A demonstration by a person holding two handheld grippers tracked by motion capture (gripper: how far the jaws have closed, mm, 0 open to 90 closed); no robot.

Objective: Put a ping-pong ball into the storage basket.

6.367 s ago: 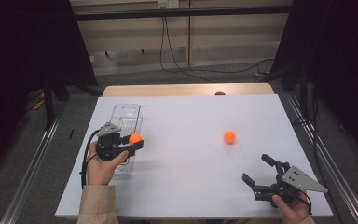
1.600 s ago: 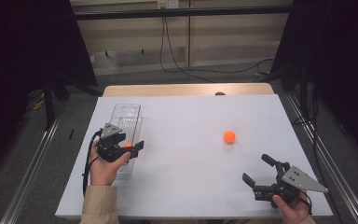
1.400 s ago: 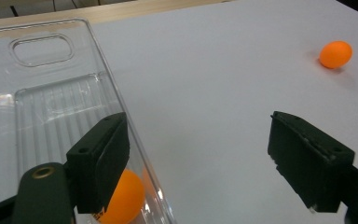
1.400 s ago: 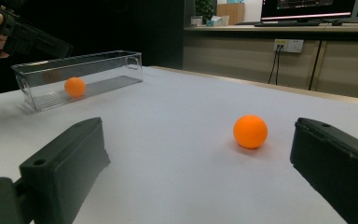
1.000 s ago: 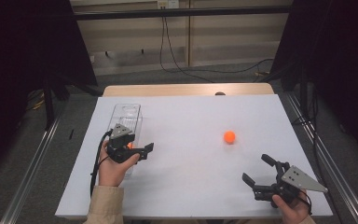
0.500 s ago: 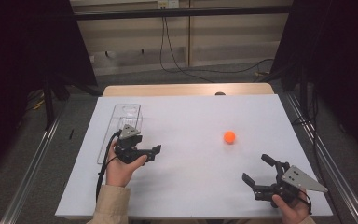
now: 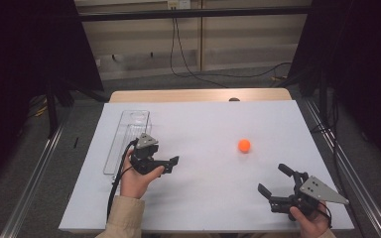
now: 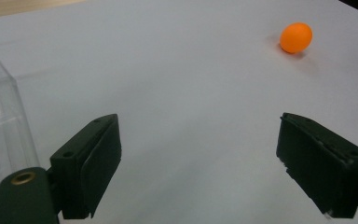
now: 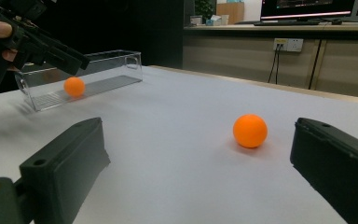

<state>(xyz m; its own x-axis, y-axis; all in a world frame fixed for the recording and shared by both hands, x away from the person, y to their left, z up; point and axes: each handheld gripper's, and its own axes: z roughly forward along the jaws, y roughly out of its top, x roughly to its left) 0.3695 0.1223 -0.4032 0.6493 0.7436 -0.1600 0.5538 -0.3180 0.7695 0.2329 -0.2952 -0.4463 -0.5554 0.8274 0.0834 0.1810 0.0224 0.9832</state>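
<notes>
My left gripper (image 7: 171,165) sits just right of the box (image 7: 127,141) at the table's (image 7: 203,193) left side, one ball (image 9: 74,86) inside it. The other ball (image 7: 244,145) lies right of centre, beyond my right gripper (image 7: 274,182) at the near right corner.

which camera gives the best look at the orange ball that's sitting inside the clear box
The right gripper view: it looks through the clear box's side wall at the orange ball on its floor. In the high view the left gripper and hand cover that end of the box. The left gripper view catches just a corner of the box.
</notes>
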